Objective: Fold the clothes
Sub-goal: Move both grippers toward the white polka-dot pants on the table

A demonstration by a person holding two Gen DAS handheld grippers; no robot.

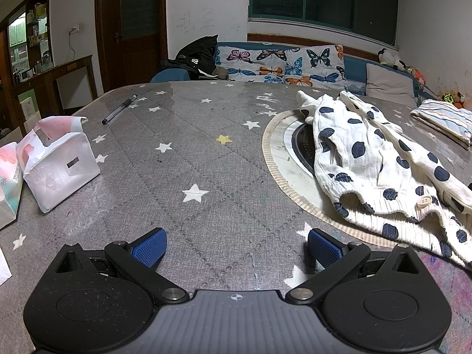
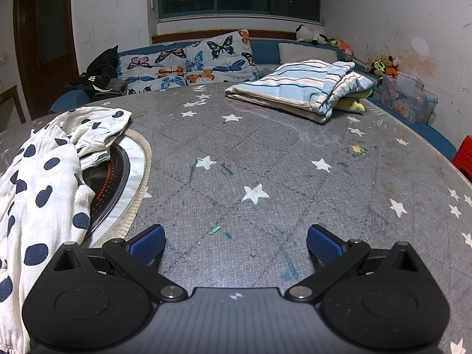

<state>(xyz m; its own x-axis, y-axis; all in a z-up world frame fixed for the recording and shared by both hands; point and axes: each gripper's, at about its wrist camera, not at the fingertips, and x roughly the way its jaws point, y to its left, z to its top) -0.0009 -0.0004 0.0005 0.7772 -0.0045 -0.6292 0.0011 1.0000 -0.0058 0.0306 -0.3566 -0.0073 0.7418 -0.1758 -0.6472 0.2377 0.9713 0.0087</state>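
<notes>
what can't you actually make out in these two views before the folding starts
- Spotted garment: left wrist view cuts its right side at the edge; right wrist view cuts its left side.
- Round burner: partly covered by the garment in both views.
- Yellow item: right wrist view, mostly hidden under the striped blanket.
- Wall scribbles: too faint to read.

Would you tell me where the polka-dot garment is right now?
The polka-dot garment lies crumpled over the round inset in the table, right of the left gripper and left of the right gripper.

Both wrist cams sit low, near the table (image 1: 206,153), facing fwd to the far sofa. Shared: spotted garment (image 1: 383,171) (image 2: 44,177), right in left cam, left in right cam.
</notes>
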